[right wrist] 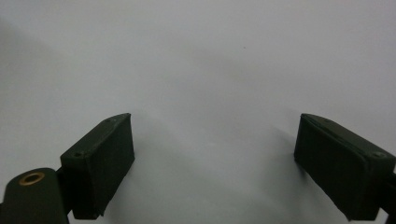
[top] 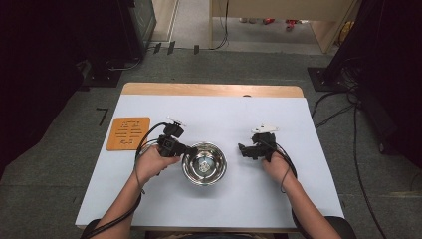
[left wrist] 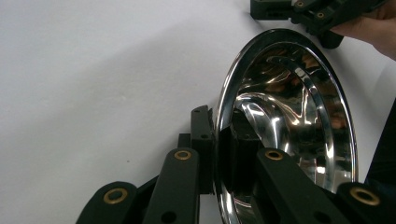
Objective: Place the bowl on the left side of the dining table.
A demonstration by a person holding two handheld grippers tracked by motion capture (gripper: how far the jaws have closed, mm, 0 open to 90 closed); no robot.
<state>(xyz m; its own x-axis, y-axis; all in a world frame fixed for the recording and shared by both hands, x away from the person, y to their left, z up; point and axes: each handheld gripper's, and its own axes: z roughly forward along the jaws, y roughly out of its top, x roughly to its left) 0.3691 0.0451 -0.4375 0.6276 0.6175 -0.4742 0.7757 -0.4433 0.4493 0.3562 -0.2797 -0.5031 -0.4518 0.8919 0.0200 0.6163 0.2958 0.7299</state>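
A shiny steel bowl (top: pixel 219 172) stands on the white table (top: pixel 224 112) near the middle. My left gripper (top: pixel 188 149) is shut on the bowl's left rim. In the left gripper view one black jaw lies outside the bowl (left wrist: pixel 285 112) and the other inside it, and the left gripper (left wrist: pixel 218 126) pinches the rim between them. My right gripper (top: pixel 242 149) rests just right of the bowl and points toward it. In the right gripper view the right gripper (right wrist: pixel 215 154) stands open, with only white tabletop between its fingers (right wrist: pixel 100 163). The right gripper (left wrist: pixel 299 11) also shows beyond the bowl in the left gripper view.
An orange mat (top: pixel 128 133) lies flat at the table's left edge. A wooden strip (top: pixel 211 89) runs along the table's far edge. Cables (top: pixel 343 107) and dark stands sit on the grey floor around the table.
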